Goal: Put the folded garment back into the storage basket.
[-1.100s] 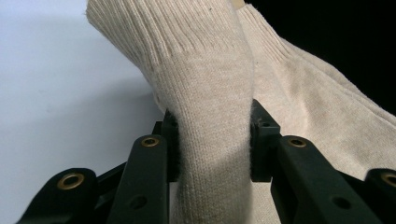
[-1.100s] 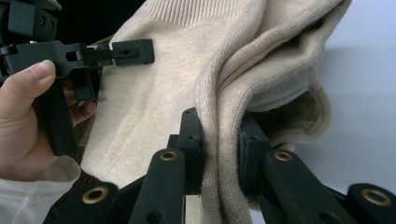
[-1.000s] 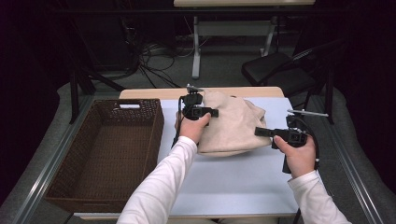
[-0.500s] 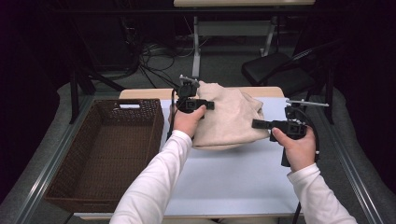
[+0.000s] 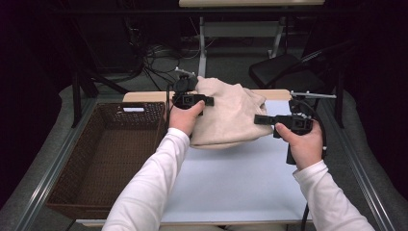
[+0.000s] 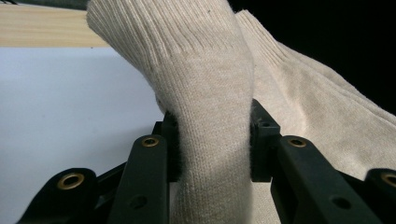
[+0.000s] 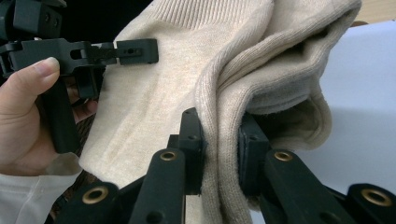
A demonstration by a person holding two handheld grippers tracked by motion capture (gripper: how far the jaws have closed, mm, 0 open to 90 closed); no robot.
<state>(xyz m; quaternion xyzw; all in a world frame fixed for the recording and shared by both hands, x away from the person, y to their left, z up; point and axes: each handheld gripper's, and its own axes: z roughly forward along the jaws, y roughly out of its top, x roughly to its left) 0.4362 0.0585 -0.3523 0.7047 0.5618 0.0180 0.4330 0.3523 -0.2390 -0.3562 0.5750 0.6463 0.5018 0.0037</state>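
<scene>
A folded beige knit sweater (image 5: 226, 115) hangs between my two grippers above the white table top (image 5: 235, 178). My left gripper (image 5: 208, 101) is shut on its left edge; in the left gripper view the black pads squeeze a thick fold of the sweater (image 6: 210, 93), with the gripper (image 6: 210, 140) centred on it. My right gripper (image 5: 257, 119) is shut on the sweater's right edge, and the right gripper view has bunched layers of the sweater (image 7: 224, 84) pinched at the gripper (image 7: 219, 149). The left gripper (image 7: 137, 50) and its hand appear there too, at the left.
A dark woven basket (image 5: 72, 168) stands on the left of the table, beside the left forearm. A wooden strip (image 5: 144, 96) runs along the table's far edge. Cables, table legs and a black chair (image 5: 284, 67) lie on the floor beyond.
Both hands have lifted upward and away from the table's near side, carrying the sweater with them. The sweater now hangs higher between the grippers.
</scene>
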